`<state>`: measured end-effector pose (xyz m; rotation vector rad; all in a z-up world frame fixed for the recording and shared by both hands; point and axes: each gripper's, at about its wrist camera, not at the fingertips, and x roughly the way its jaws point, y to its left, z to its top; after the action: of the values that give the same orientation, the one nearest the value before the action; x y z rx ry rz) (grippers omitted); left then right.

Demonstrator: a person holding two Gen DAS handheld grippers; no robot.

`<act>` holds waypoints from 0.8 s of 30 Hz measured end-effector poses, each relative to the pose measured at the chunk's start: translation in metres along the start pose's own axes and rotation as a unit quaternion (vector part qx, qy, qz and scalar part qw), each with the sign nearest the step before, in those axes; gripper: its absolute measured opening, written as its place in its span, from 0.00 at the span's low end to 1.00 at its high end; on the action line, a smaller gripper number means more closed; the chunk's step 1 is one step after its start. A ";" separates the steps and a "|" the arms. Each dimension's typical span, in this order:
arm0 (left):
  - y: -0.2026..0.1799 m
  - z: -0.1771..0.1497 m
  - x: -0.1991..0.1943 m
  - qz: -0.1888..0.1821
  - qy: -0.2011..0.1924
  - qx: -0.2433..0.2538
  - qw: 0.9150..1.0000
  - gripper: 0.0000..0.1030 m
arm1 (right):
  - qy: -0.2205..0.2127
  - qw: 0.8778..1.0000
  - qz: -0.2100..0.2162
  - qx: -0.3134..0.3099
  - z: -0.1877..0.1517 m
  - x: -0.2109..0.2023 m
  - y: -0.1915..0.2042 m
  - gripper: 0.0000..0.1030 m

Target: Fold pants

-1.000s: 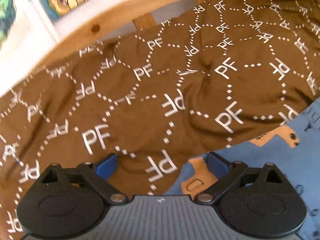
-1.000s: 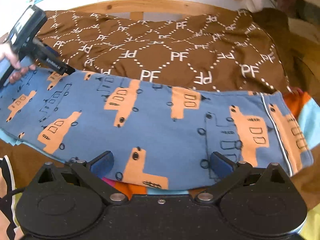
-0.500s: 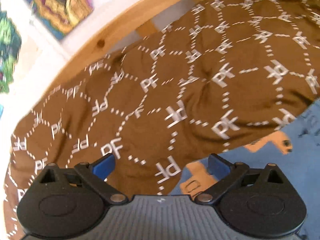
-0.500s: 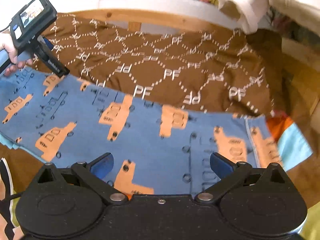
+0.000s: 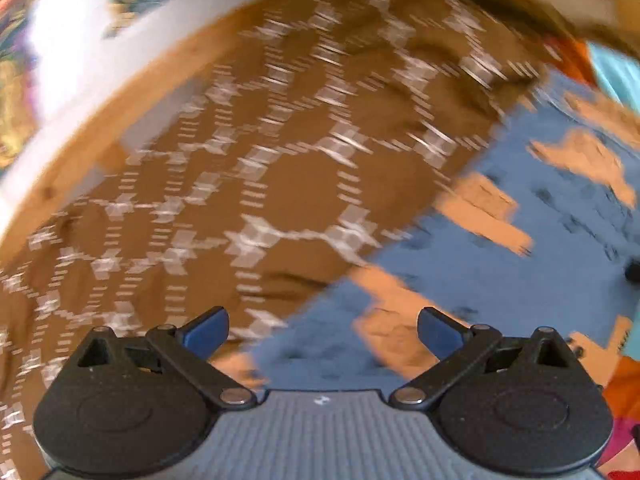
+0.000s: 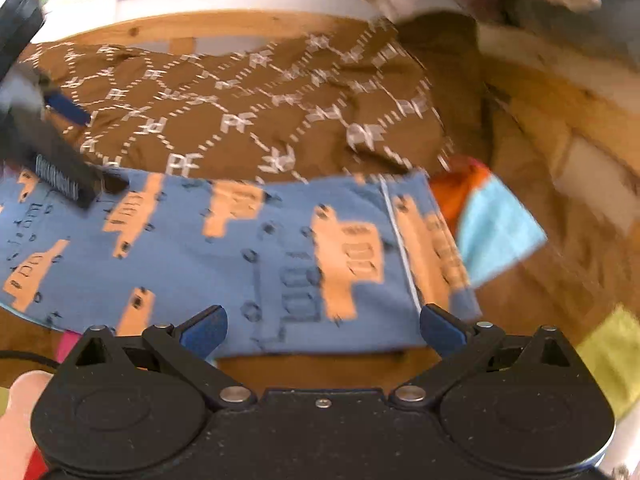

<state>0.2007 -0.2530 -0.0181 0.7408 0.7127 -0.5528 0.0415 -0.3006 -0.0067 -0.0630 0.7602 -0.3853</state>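
The pants lie flat as a long strip on the brown blanket, further folds apparently pending; left hand-held gripper and right hand-held gripper are both spread, holding nothing.

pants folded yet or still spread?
Spread: the pants lie flat in one long strip across the brown blanket; no fold-over visible.

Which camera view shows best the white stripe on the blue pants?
The right wrist view shows it best: the white stripe runs across the blue pants near their right end, mostly visible despite some blur. The left wrist view shows only a blurred part of the pants; no stripe can be made out there.
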 end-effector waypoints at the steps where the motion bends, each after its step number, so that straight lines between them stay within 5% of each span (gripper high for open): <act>1: -0.009 -0.003 0.009 0.005 0.006 0.008 1.000 1.00 | 0.001 1.000 -0.001 0.001 -0.002 -0.001 -0.003 0.99; 6: -0.002 -0.002 0.016 -0.002 0.010 -0.018 1.000 1.00 | 0.002 1.000 -0.010 0.019 -0.006 -0.014 -0.022 0.99; 9: 0.007 0.009 0.012 0.011 0.017 -0.027 0.999 1.00 | -0.009 0.997 0.025 0.074 -0.009 -0.027 -0.047 0.99; 12: 0.010 0.023 0.004 0.001 -0.022 -0.051 0.998 1.00 | -0.020 0.987 0.061 0.144 -0.013 -0.029 -0.068 0.99; 14: 0.008 0.038 -0.004 -0.049 -0.053 -0.088 0.994 1.00 | -0.025 0.978 0.085 0.190 -0.014 -0.026 -0.078 0.94; 18: 0.003 0.073 -0.007 -0.189 -0.109 -0.154 0.964 1.00 | -0.023 0.969 0.086 0.232 -0.009 -0.022 -0.082 0.84; 24: -0.030 0.114 0.012 -0.298 -0.077 -0.160 0.938 0.93 | -0.028 0.957 0.076 0.278 -0.015 -0.020 -0.083 0.72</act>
<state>0.2311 -0.3601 0.0213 0.1610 0.8568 -1.0056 -0.0089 -0.3694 0.0118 0.5098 0.5735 -0.4363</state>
